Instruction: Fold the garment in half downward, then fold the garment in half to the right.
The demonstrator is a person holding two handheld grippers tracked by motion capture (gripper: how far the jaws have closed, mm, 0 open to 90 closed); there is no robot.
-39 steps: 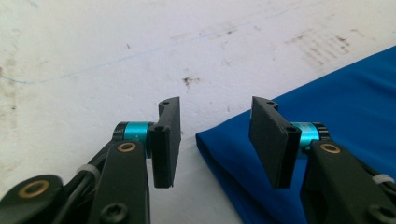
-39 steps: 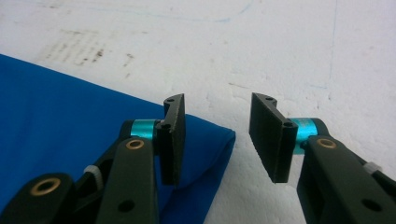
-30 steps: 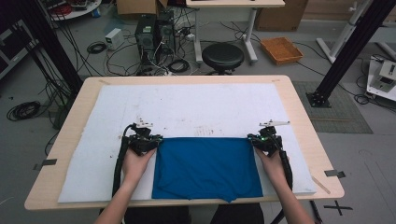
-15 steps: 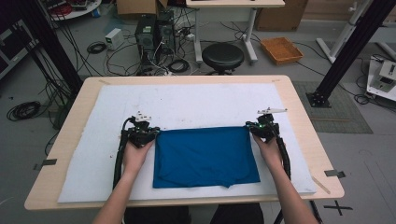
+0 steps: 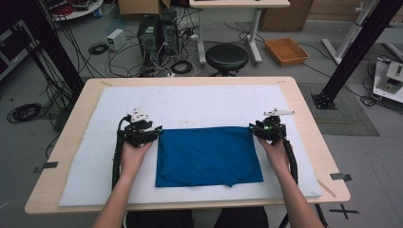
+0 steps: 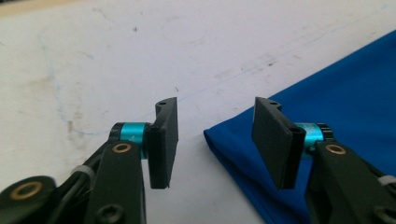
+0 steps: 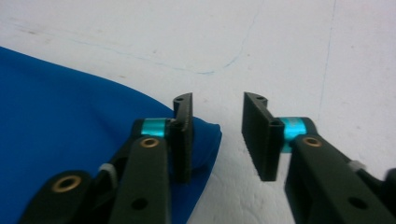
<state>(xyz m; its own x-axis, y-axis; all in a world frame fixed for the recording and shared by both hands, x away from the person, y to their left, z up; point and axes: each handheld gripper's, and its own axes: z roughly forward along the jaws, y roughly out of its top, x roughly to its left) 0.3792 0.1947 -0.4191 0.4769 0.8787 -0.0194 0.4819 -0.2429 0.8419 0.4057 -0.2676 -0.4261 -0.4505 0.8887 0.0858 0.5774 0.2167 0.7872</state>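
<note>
A folded blue cloth [image 5: 208, 155] lies flat on the white mat [image 5: 190, 102], in the middle toward the near edge. My left gripper [image 5: 151, 134] hovers at the cloth's far left corner [image 6: 219, 140]. Its jaws have just been opening and stand apart, with the corner on the mat below the gap, not pinched. My right gripper [image 5: 259, 130] is at the cloth's far right corner [image 7: 208, 133]. Its jaws have also just been opening. The cloth [image 7: 70, 121] lies under and behind the left jaw, and bare mat shows in the gap [image 7: 215, 140].
The mat covers most of the wooden table [image 5: 304, 118], with bare room beyond and beside the cloth. Behind the table are a black stool [image 5: 226, 56], computer boxes and cables on the floor, and an orange tray [image 5: 286, 51]. A black post [image 5: 351, 52] stands at the right.
Both hands carried the cloth's far edge away from the person and spread it flat. Both grippers, shut on the corners before, have since let go and stand open.
</note>
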